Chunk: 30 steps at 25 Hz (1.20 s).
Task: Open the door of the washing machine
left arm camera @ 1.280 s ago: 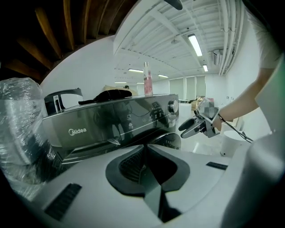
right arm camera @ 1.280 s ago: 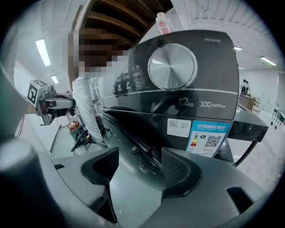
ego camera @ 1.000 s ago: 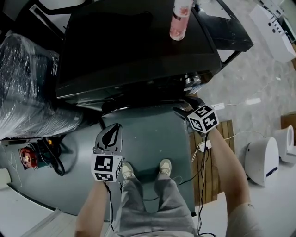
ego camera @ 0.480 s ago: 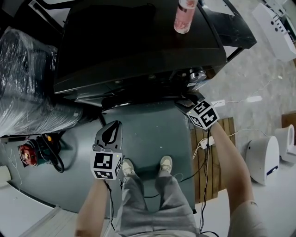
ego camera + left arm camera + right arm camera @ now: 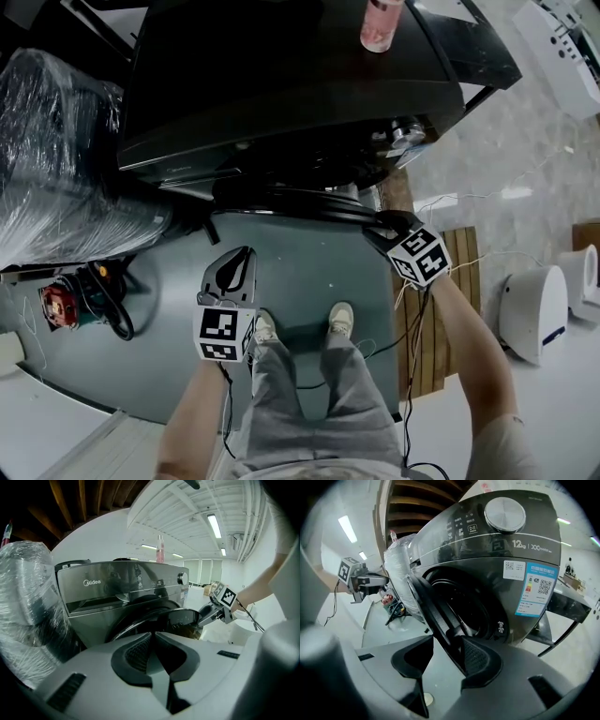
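**Item:** washing machine (image 5: 281,84), dark front-loader, on the floor ahead of me.

**Door** (image 5: 436,616): ajar. Seen from the head view, its right side stands off the machine front and its left side stays close, so I judge the hinge to be on the left. In the right gripper view the rim runs slantwise, from upper left down into the gripper.

**Right gripper** (image 5: 447,640): much the nearer. Its fingers (image 5: 480,660) are closing with the door rim between them. The rim lies against the right-hand pad and a gap shows at the other, so it looks hooked rather than pinched.

**Left gripper** (image 5: 153,637): fingers pressed together, nothing held. It faces the machine front, well apart from the door.

**Coming move, as I judge it:** draw the rim toward me, swinging leftward about the hinge.
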Each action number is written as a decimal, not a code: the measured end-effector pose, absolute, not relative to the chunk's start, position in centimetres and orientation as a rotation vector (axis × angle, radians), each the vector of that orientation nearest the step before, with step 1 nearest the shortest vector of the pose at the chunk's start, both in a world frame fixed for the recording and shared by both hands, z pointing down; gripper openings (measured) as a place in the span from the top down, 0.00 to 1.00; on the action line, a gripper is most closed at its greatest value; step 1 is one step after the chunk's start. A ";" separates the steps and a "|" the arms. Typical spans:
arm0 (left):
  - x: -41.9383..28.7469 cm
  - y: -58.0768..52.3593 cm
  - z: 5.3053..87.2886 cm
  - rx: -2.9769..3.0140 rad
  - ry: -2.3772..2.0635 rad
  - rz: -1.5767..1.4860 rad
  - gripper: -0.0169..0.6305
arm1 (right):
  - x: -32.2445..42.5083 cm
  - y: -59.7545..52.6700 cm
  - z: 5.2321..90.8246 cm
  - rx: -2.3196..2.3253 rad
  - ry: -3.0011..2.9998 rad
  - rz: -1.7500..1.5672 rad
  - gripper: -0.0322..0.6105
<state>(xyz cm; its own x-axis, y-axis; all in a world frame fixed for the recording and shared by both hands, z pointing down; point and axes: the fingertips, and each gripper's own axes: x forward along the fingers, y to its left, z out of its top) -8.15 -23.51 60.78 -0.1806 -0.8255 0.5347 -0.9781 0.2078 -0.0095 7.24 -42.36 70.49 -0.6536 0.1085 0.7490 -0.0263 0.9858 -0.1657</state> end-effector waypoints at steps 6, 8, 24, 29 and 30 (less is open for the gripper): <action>-6.6 -19.3 61.5 1.641 -2.041 0.486 0.92 | 9.3 -38.6 70.7 0.044 -2.242 0.297 0.63; -6.2 -17.8 61.5 1.604 -2.039 0.433 0.92 | 10.0 -37.2 70.7 0.075 -2.214 0.318 0.63; -3.6 -8.8 61.7 1.513 -2.055 0.412 0.92 | 13.6 -25.1 71.2 0.102 -2.053 0.461 0.63; -5.3 -5.3 62.1 1.530 -2.031 0.436 0.92 | 13.4 -21.1 71.3 0.157 -2.008 0.512 0.63; -5.7 -4.4 62.3 1.523 -2.027 0.433 0.92 | 13.3 -20.2 71.2 0.175 -2.000 0.522 0.63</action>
